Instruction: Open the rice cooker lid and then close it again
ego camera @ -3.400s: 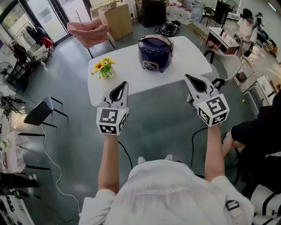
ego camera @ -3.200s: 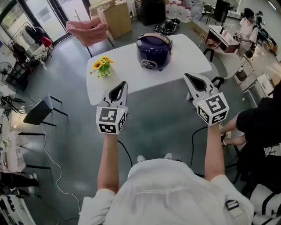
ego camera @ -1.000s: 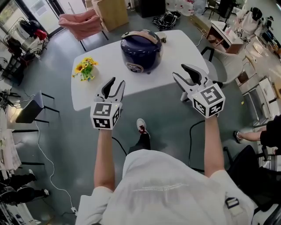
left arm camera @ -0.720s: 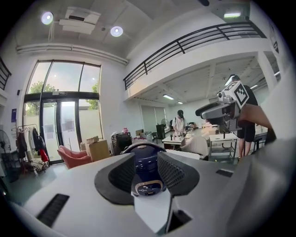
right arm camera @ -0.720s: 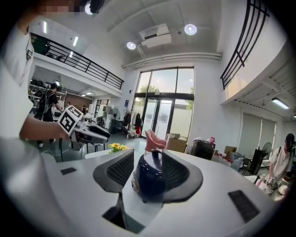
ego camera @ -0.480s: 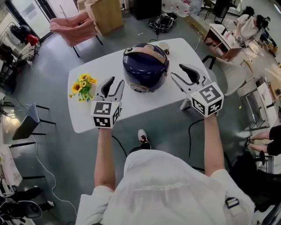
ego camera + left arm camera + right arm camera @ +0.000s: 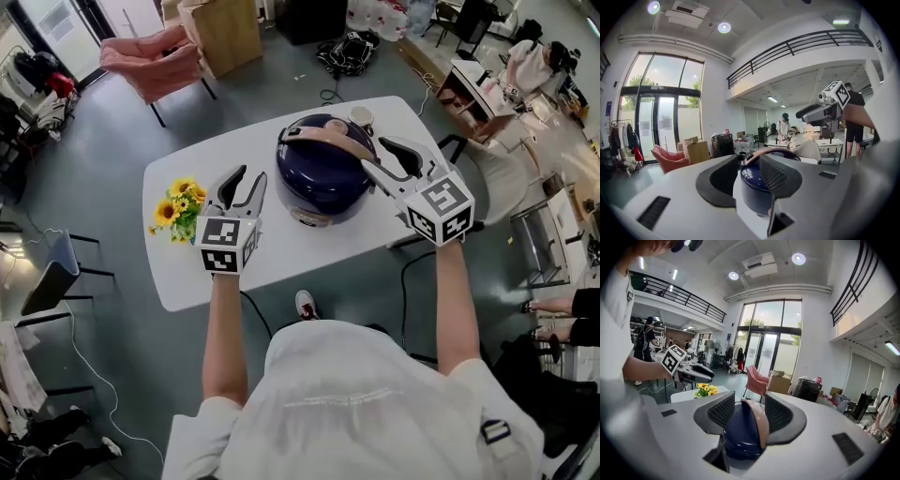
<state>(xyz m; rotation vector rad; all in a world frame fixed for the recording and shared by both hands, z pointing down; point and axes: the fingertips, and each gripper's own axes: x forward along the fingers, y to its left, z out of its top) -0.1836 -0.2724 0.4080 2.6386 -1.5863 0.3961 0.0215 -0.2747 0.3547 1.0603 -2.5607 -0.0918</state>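
On the white table (image 7: pixel 234 272) the rice cooker (image 7: pixel 323 173) sits shut; we flank it, left gripper (image 7: pixel 247 178) jaws apart and empty, right gripper (image 7: pixel 380 155) jaws opening, empty, to reach its lid

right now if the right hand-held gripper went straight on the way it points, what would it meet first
Probably the rice cooker, straight ahead between the opening jaws of the right hand-held gripper; nothing is gripped. Depth is unclear.

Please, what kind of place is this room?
Probably a large workshop or lab hall, not a home: a mezzanine railing, tall glass doors and a cardboard box.
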